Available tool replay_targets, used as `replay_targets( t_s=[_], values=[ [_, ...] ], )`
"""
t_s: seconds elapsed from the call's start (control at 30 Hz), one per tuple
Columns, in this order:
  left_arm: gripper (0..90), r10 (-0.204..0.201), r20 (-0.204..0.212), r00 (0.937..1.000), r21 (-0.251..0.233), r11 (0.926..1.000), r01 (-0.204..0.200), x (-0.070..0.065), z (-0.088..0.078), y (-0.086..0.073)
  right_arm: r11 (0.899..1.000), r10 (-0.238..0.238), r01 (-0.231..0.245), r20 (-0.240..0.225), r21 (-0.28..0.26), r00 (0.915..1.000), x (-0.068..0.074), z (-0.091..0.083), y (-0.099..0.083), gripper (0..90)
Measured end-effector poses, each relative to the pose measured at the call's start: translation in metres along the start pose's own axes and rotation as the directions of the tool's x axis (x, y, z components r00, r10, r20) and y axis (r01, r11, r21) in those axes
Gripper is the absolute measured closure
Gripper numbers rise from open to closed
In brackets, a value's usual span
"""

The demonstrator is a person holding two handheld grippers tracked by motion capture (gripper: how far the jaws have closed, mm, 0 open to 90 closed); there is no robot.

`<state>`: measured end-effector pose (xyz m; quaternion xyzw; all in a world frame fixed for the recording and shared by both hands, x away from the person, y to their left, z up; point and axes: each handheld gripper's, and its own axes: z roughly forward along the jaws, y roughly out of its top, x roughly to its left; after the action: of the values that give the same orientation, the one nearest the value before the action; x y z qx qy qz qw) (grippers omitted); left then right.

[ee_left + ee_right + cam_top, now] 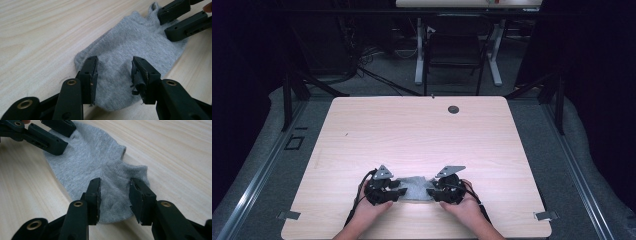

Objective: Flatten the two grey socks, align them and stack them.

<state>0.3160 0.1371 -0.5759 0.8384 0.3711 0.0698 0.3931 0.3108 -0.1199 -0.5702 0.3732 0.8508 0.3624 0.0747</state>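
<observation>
While the high view gives the whole layout, the grey sock [414, 188] reads there as just a small pale patch low centre on the wooden table [422, 130], wedged between the left gripper [393, 192] and the right gripper [432, 192], both hands coming in from the bottom edge. That view also takes in the dark round hole [453, 109] near the table's far edge and a chair [454, 55] on the floor beyond, which the gripper views leave out.

Left gripper view: sock [130, 57] lies flat, running from bottom centre to upper right, knit texture clear. Left gripper [113, 77] jaws stand apart over the near rounded end, fabric showing in the gap; cannot tell if the tips touch cloth. Other gripper sits in the upper right corner over the far end.

Right gripper view: sock [95, 165] shows its cuff opening, a seam and folds at centre. Right gripper [113, 198] jaws likewise apart, nothing clamped, over the near end. Left tool is at upper left.
</observation>
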Motion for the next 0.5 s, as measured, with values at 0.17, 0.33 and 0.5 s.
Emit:
replay_targets(
  t_s=[0.17,0.33,0.5],
  values=[
    [56.1,-0.011,0.000,0.9999,-0.009,0.9999,0.011,0.004,0.001,0.001,1.000,0.011,-0.011,0.009,0.000,0.9999,-0.004,0.003,0.005,60.9],
    [53.3,-0.016,-0.003,0.9999,-0.011,0.9998,0.016,0.002,0.000,0.002,1.000,0.004,-0.004,0.023,-0.010,0.9997,-0.002,0.002,0.007,59.9],
    [48.3,0.002,-0.008,1.0000,-0.035,0.9994,-0.002,-0.003,-0.013,0.008,0.998,0.002,-0.001,0.020,-0.057,0.9998,0.001,-0.009,0.011,56.9]
  ],
)
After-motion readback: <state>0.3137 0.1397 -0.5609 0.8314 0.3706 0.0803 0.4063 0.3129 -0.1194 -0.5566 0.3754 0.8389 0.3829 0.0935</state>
